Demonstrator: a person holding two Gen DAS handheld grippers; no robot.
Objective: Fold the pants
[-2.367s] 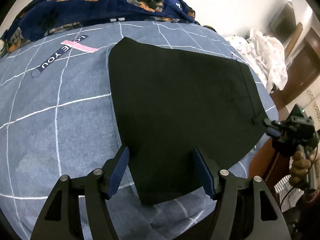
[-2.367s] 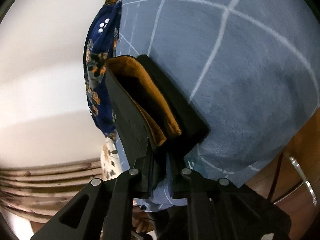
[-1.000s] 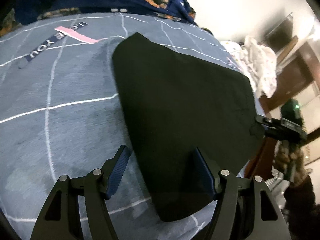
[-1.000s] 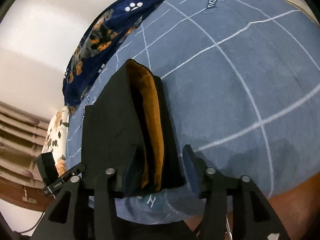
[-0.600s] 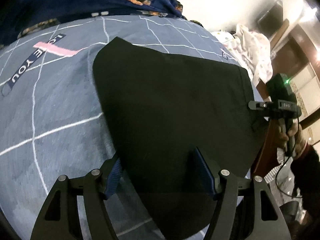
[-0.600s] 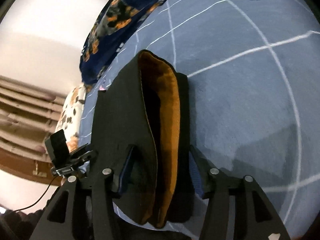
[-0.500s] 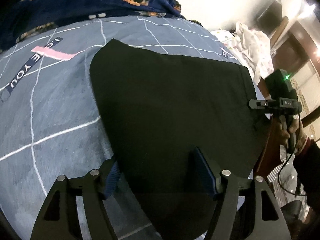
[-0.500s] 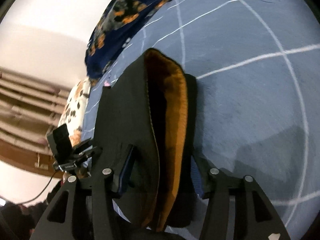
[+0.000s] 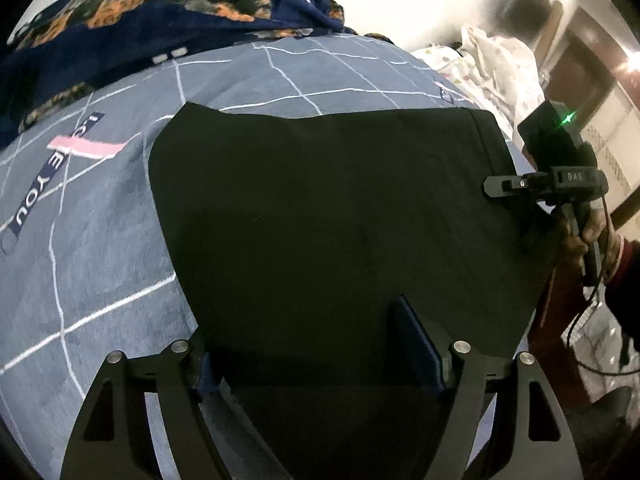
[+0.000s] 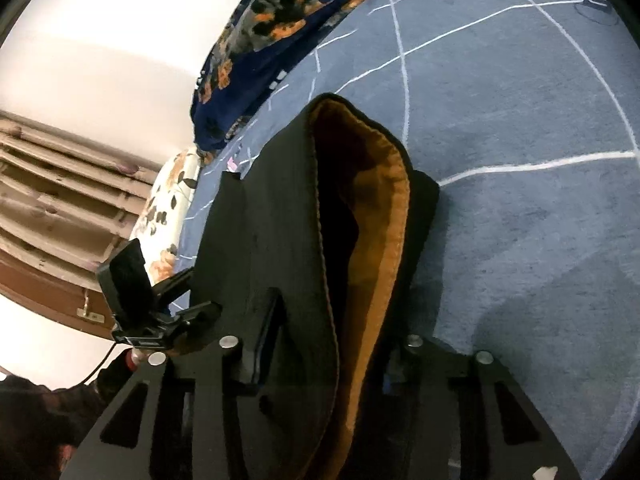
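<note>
Left wrist view, left to right:
- Blue bedsheet [image 9: 100, 240] with white grid lines and a printed "LOVE YOU" strip [image 9: 52, 164]; dark floral blanket [image 9: 140, 28] bunched at the far edge.
- Black pants [image 9: 340, 216] spread flat on the sheet, folded into a broad panel, near edge lying across the left gripper [image 9: 316, 344].
- Left gripper: fingers wide apart, cloth between them; left blue pad [image 9: 204, 372] mostly hidden under the fabric, right one in plain sight. Not closed on anything.
- White spotted cloth [image 9: 500, 68] heaped past the far right corner.
- Right gripper [image 9: 500, 186] at the right-hand edge of the pants, held in a hand [image 9: 584, 236]; grip state unclear from here.

Right wrist view, left to right:
- Other gripper low at left, at the pants edge.
- Waistband gaping, orange lining [image 10: 380, 240] exposed.
- Right gripper fingers spread, open waist end lying between them, not pinched.
- Blue sheet to the right.
</note>
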